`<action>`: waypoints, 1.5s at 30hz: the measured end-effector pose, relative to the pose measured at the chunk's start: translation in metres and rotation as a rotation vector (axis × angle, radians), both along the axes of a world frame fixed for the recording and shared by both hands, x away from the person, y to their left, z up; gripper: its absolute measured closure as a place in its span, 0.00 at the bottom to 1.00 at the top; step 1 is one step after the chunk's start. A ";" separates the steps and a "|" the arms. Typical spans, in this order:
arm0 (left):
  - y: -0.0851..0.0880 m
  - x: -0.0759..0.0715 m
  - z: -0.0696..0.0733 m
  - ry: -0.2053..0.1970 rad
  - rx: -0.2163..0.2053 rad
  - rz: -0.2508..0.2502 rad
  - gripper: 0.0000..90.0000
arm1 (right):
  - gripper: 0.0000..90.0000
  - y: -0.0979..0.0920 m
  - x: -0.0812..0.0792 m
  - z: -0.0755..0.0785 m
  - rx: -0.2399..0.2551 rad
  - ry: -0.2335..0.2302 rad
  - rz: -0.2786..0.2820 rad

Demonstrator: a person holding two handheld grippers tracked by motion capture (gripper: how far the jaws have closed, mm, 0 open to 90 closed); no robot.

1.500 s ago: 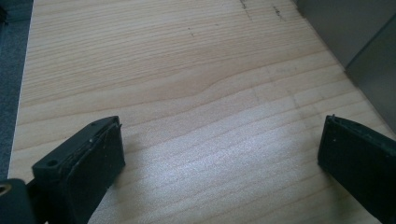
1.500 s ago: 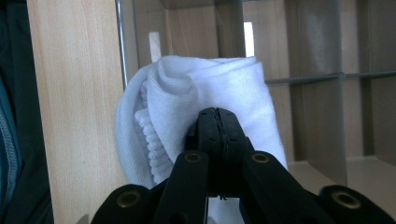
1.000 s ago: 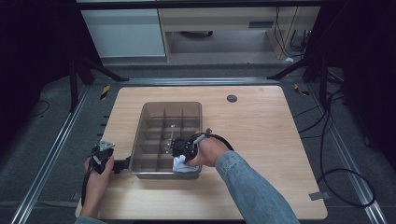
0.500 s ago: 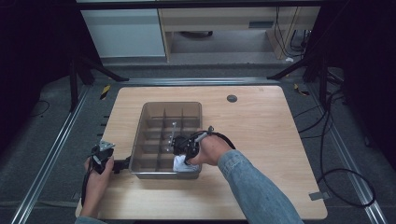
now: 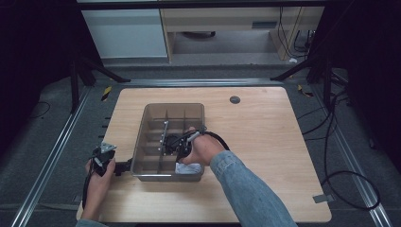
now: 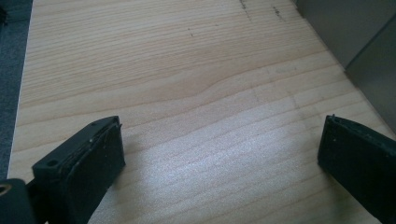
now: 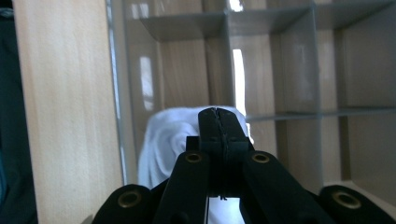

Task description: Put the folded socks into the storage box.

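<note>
Right gripper view | right tool (image 7: 219, 114) closed, empty, over white cloth (image 7: 163, 140) | tray dividers (image 7: 289, 60) beyond

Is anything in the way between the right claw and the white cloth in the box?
Nothing visible. The right claw hangs inside the divided box, jaws together, just above the white cloth in a near corner compartment. Whether it touches or pinches the cloth cannot be told.

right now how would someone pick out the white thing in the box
On the light wooden table sits a translucent grey plastic divider box. In its near-right corner compartment, just below the right tongs, lies a bunched white cloth. It is the one soft white item among the box's bare cells.
</note>
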State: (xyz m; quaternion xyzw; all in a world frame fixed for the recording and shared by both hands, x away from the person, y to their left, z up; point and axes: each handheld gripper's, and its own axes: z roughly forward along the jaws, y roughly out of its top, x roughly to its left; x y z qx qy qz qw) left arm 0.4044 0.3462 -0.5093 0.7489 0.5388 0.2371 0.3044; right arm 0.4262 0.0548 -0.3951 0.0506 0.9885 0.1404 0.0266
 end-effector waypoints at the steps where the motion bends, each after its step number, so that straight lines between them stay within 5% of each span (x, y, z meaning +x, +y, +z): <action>1: 0.000 0.000 0.000 0.000 0.000 0.000 0.00 | 1.00 -0.001 0.001 -0.001 -0.006 0.004 0.002; 25: 0.000 0.000 0.000 -0.001 0.001 0.000 0.00 | 1.00 -0.012 0.001 -0.020 -0.018 0.031 -0.035; 33: 0.000 0.000 0.000 0.000 -0.002 0.001 0.00 | 1.00 -0.012 -0.001 -0.042 -0.072 0.037 -0.034; 45: 0.000 0.000 0.000 0.000 -0.001 -0.001 0.00 | 1.00 -0.008 0.001 -0.049 -0.093 0.044 -0.037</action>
